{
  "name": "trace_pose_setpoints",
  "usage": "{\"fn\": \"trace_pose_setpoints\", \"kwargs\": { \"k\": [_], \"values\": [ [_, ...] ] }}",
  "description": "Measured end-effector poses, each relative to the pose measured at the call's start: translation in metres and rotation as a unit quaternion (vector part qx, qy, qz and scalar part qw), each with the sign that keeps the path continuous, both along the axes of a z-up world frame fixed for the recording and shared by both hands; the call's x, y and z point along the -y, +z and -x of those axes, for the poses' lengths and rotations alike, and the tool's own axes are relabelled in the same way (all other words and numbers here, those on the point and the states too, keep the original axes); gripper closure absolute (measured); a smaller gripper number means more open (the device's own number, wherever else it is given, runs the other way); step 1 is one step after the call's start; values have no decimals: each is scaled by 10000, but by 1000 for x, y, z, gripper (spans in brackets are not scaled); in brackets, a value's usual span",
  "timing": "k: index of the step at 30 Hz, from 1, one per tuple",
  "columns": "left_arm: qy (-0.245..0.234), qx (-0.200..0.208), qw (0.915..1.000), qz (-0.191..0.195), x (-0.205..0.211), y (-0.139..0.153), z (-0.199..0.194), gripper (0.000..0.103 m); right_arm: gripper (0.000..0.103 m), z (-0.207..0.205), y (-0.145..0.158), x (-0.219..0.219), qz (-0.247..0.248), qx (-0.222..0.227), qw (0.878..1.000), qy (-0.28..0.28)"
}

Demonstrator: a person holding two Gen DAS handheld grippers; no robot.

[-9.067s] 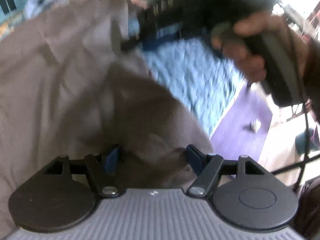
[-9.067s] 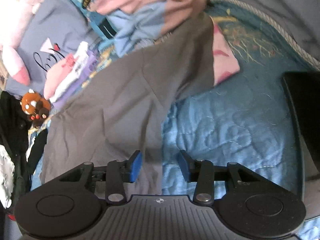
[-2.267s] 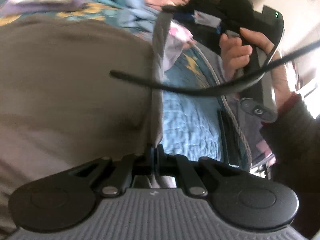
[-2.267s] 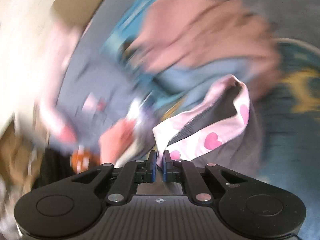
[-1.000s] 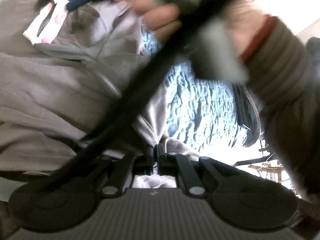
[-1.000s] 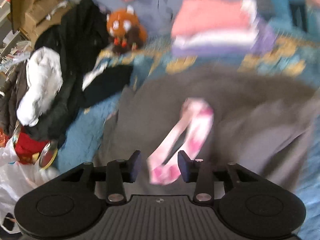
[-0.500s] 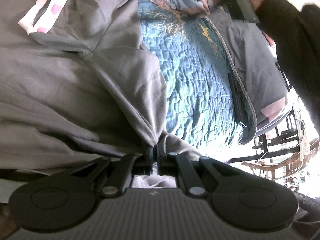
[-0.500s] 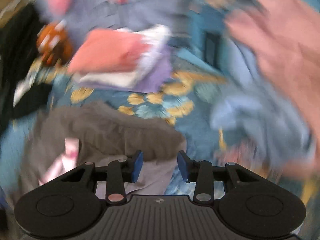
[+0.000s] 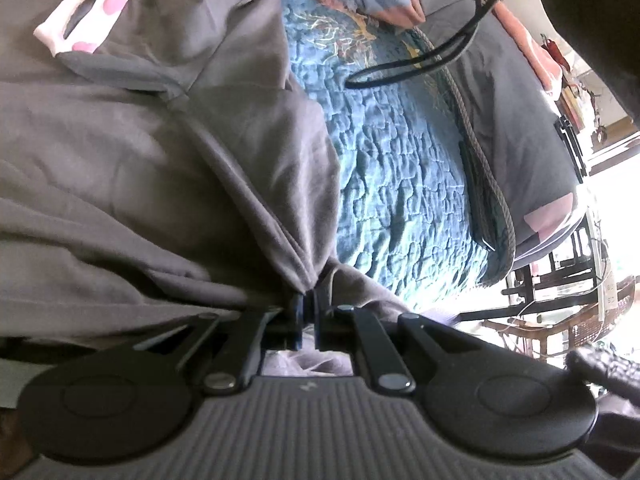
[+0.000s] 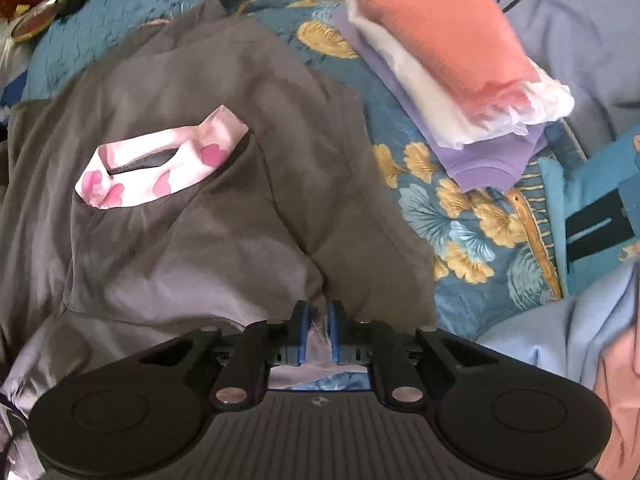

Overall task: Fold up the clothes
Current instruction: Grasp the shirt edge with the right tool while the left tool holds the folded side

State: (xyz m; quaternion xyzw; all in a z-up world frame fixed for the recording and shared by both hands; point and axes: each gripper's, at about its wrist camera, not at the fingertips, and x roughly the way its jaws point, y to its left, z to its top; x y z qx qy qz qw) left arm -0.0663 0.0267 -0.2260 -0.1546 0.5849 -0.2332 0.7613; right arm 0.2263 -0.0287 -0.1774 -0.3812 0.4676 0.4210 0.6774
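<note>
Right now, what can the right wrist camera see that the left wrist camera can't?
Only the right wrist view shows the folded stack, coral on top, white and purple below, and the right hand-held gripper shut on grey cloth. Only the left wrist view shows the bed's edge, a black cable and the left hand-held gripper, also pinching cloth. Both show the grey garment with its pink heart-print piece.

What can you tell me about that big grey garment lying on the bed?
The grey garment is soft, matte cloth, loosely folded and wrinkled, lying on a blue quilt. A pink cuff with hearts shows at a fold. Each hand-held gripper pinches an edge: the left is clamped shut, and the right has just been closing on bunched cloth.
</note>
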Motion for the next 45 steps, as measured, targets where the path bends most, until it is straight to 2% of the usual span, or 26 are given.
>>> {"fn": "trace_pose_setpoints", "kwargs": {
  "k": [1,6,8,11,14,20,24,27,28,30,32,36,39,44,45],
  "values": [
    [5,-15,10000,12,0,-1,0,100,97,-2,4,0,-67,-26,10000,-27],
    [71,-21,10000,55,-2,-4,-1,100,97,-15,34,-1,-577,558,9963,-310],
    [114,-14,9999,71,-2,-4,-2,100,97,-19,40,-7,-625,695,9950,-345],
    [134,-108,9998,116,-3,-9,-3,100,97,-22,29,-21,-372,715,9962,-339],
    [138,-161,9997,118,-3,-12,-3,100,97,-24,3,-35,43,707,9967,-406],
    [87,-191,9998,2,3,-16,-2,100,94,-37,-31,-42,507,588,9927,-928],
    [73,-167,9998,-70,6,-16,-1,99,91,-37,-7,-40,28,850,9879,-1301],
    [44,-130,9998,-127,7,-15,0,99,74,-34,24,-38,-536,1221,9773,-1644],
    [33,-118,9998,-145,8,-15,0,99,70,-31,33,-39,-750,1224,9757,-1654],
    [20,-86,9998,-180,9,-14,1,99,70,-21,44,-44,-1118,933,9789,-1436],
    [25,-58,9998,-188,8,-13,3,99,70,-6,44,-58,-1181,690,9856,-991],
    [36,112,9995,-286,8,-6,6,95,73,27,23,-95,-653,547,9964,-40],
    [49,283,9990,-332,6,1,8,92,74,41,8,-113,-393,493,9976,276],
    [72,284,9993,-243,3,1,7,92,74,46,-9,-126,-102,454,9985,272],
    [70,271,9994,-216,2,1,6,92,84,45,-12,-128,-24,468,9986,263]
  ]
}}
